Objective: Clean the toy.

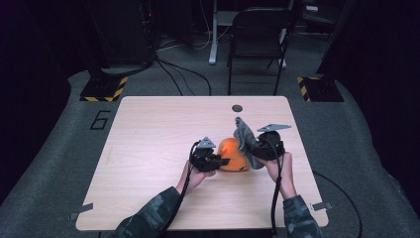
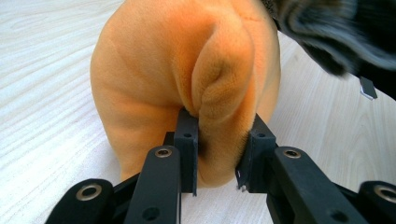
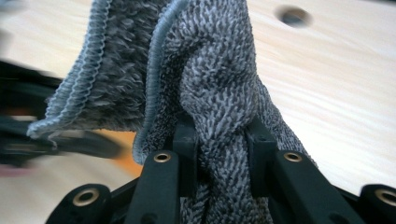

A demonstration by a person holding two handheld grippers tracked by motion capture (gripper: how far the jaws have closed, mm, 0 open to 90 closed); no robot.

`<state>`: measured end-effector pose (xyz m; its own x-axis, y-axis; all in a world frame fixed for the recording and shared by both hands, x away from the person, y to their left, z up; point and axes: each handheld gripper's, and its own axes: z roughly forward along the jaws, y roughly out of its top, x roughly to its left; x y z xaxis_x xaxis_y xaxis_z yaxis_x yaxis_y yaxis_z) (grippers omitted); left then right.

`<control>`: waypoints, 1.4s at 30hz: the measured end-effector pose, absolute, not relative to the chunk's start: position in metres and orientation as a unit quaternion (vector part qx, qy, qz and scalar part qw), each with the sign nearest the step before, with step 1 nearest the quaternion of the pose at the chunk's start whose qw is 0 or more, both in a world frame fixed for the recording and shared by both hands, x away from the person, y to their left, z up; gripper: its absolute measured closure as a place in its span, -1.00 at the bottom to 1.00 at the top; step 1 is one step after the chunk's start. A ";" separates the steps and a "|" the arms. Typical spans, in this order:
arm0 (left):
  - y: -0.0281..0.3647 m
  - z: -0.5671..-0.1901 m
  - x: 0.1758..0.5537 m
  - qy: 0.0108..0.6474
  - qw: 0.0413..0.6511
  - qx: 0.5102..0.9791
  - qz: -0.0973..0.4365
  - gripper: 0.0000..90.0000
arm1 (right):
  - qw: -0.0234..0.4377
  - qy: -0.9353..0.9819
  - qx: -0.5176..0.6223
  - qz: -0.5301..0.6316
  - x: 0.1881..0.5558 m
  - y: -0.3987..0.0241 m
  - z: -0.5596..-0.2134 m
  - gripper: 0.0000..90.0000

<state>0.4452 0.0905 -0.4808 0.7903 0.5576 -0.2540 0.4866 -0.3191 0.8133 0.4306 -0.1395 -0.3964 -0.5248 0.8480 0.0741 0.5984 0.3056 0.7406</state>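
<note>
An orange plush toy point(image 1: 233, 154) sits on the wooden table point(image 1: 148, 144) near its middle. My left gripper point(image 1: 221, 161) is at the toy's left side and is shut on a fold of its orange fabric point(image 2: 219, 88); my left gripper point(image 2: 219, 158) pinches that fold between both jaws. A grey knitted cloth point(image 1: 246, 139) hangs over the toy's right side and sticks up above it. My right gripper point(image 1: 257, 151) is shut on the bunched grey cloth point(image 3: 219, 93), with my right gripper point(image 3: 219, 163) squeezing it tight. The cloth's stitched edge point(image 3: 74, 93) flares out at the left.
A round dark hole point(image 1: 237, 108) marks the table's far side, also the hole point(image 3: 293, 15) beyond the cloth. A black folding chair point(image 1: 257, 34) and a desk leg stand behind the table. Yellow-black striped bases point(image 1: 101, 89) sit on the floor at both far corners.
</note>
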 end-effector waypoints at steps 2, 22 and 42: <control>0.090 -0.481 0.444 0.317 0.487 0.812 0.042 0.61 | 0.166 0.798 0.439 0.377 0.425 -0.122 -0.395 0.57; 0.090 -0.484 0.446 0.321 0.486 0.812 0.043 0.61 | 0.193 0.811 0.449 0.322 0.434 -0.125 -0.417 0.57; 0.089 -0.484 0.446 0.317 0.489 0.812 0.037 0.61 | 0.157 0.796 0.508 0.289 0.451 -0.161 -0.445 0.57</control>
